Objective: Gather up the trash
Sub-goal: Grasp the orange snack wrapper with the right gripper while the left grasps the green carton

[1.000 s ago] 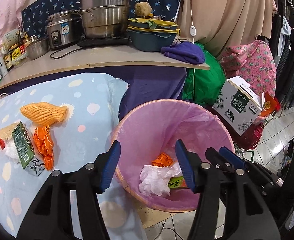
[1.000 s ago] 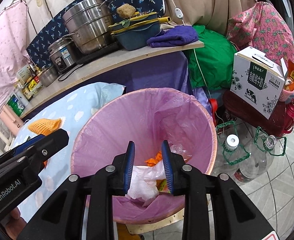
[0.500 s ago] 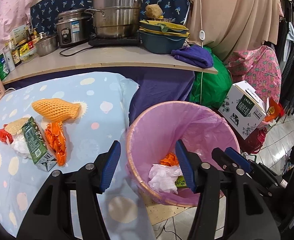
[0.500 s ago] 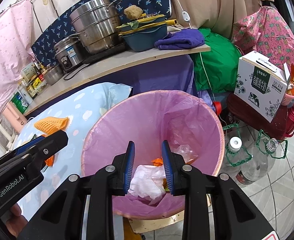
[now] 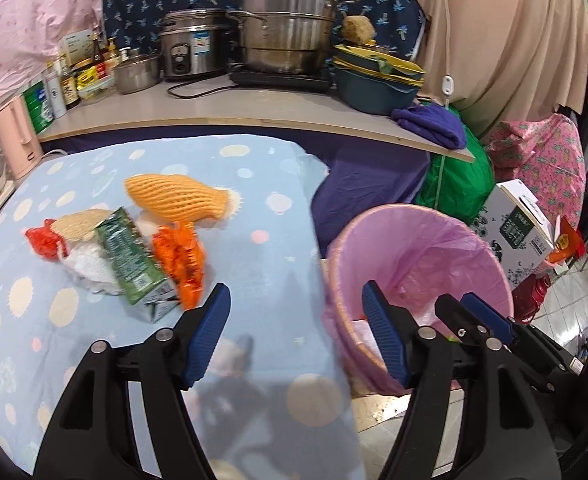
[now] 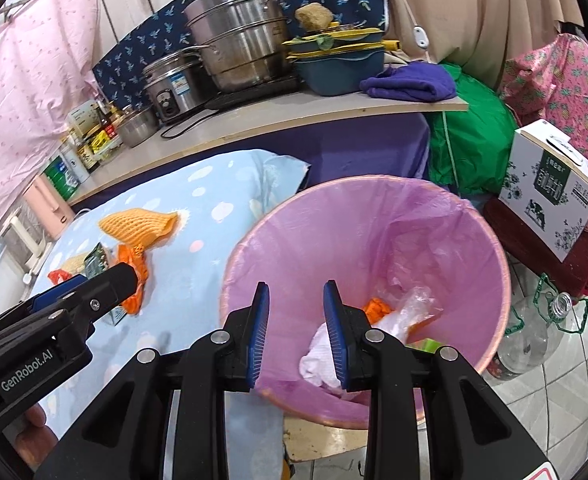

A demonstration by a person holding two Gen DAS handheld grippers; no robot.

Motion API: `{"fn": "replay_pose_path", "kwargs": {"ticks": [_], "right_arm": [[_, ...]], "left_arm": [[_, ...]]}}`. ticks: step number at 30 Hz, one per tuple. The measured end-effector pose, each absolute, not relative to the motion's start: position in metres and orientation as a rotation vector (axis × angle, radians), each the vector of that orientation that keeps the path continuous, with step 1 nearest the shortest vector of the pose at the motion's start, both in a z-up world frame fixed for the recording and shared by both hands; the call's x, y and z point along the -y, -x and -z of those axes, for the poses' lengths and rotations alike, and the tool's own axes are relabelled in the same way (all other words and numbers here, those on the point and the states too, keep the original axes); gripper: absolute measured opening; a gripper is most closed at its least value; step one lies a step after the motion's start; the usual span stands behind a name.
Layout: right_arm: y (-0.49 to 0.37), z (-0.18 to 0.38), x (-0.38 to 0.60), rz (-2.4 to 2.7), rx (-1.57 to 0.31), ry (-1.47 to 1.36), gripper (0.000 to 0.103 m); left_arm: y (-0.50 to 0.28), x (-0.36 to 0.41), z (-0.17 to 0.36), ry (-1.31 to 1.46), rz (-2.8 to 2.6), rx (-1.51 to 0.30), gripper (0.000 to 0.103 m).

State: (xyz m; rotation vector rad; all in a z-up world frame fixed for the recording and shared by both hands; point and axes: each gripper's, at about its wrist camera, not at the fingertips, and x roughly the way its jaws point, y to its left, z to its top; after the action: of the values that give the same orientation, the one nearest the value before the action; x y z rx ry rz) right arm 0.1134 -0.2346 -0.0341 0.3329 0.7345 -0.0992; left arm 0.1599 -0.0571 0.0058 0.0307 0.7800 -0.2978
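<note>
Cluttered kitchen corner, wooden shelf [image 5: 254,114] at the back carrying a stacked steel steamer pot [image 5: 290,20], rice cooker [image 5: 192,42] and blue basin [image 5: 374,88] under yellow trays. Below it, pale blue spotted cloth [image 5: 94,340] spread over a low surface, strewn with trash: orange foam fruit net [image 5: 174,196], green drink carton [image 5: 132,256] lying on its side, crumpled orange wrapper [image 5: 182,260] touching the carton, red scrap [image 5: 42,242] and white plastic beside them. Just right of the cloth, round bin [image 6: 490,240] lined with a pink bag, holding white crumpled tissue [image 6: 318,356], an orange wrapper piece [image 6: 376,308], clear plastic and a bit of green. Left gripper [image 5: 296,332] hovering over the cloth's edge beside the bin, jaws just opened wider, nothing between them. Right gripper [image 6: 296,334] above the bin's near rim, jaws narrow yet apart, gripping nothing. Printed carton box [image 6: 550,188] and clear bottles on the floor to the right.
</note>
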Motion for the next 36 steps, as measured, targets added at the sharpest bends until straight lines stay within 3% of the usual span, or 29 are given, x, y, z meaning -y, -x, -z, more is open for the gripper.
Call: {"fn": "replay_pose_path", "kwargs": {"ticks": [11, 36], "right_arm": [[-0.134, 0.037, 0.178, -0.002, -0.764, -0.275, 0.033], [-0.23, 0.059, 0.077, -0.143, -0.813, -0.214, 0.04]], "left_arm": [[-0.173, -0.029, 0.011, 0.073, 0.121, -0.831, 0.08], [-0.188, -0.136, 0.046, 0.247, -0.011, -0.903, 0.082]]}}
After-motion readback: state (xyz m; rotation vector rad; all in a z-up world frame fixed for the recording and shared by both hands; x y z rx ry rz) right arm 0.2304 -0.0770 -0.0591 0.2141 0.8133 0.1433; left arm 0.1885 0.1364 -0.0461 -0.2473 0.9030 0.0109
